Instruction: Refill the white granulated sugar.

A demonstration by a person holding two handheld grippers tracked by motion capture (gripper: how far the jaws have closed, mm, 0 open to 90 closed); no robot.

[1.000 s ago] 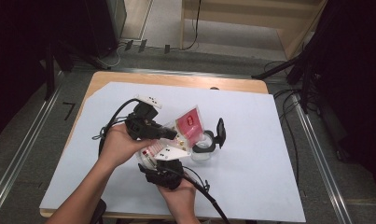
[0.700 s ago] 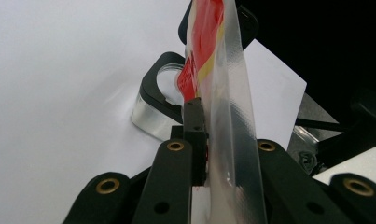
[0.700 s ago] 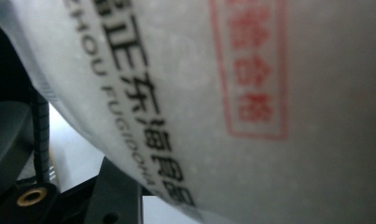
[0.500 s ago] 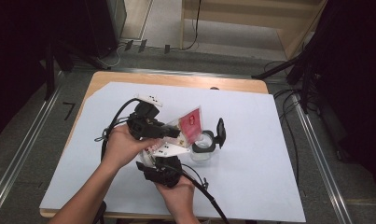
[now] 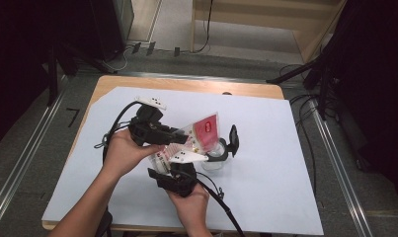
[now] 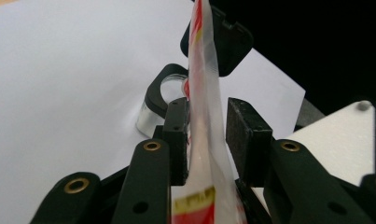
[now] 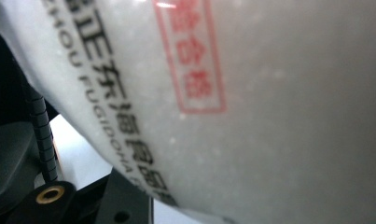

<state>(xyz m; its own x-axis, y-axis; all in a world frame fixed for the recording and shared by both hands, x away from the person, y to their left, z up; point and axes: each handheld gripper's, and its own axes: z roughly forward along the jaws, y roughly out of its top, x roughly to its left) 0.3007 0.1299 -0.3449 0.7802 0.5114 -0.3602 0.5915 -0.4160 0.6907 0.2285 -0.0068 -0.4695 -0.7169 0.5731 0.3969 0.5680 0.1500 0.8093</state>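
A clear plastic bag point(image 5: 202, 129) with a red label and printed text hangs tilted over a small clear jar point(image 5: 217, 158), whose black flip lid point(image 5: 233, 138) stands open. My left gripper point(image 5: 180, 136) reaches in from the left; its jaws have just been opening. In the left gripper view the bag point(image 6: 203, 84) runs edge-on between the pads point(image 6: 244, 130), with a gap on one side, and the jar point(image 6: 169, 91) lies beyond. My right gripper point(image 5: 172, 163) comes up from below and is shut on the bag's lower part. In the right gripper view the bag point(image 7: 251, 107) bulges close to the lens.
A white sheet point(image 5: 285, 148) covers most of the wooden table point(image 5: 186, 85). Cables trail from both grippers toward the near edge. Metal rails run along the floor on both sides, and dark stands are at the back and right.
The left gripper's jaws have parted around the bag. The bag has tipped slightly further toward the jar. Both hands have stayed in nearly the same place.
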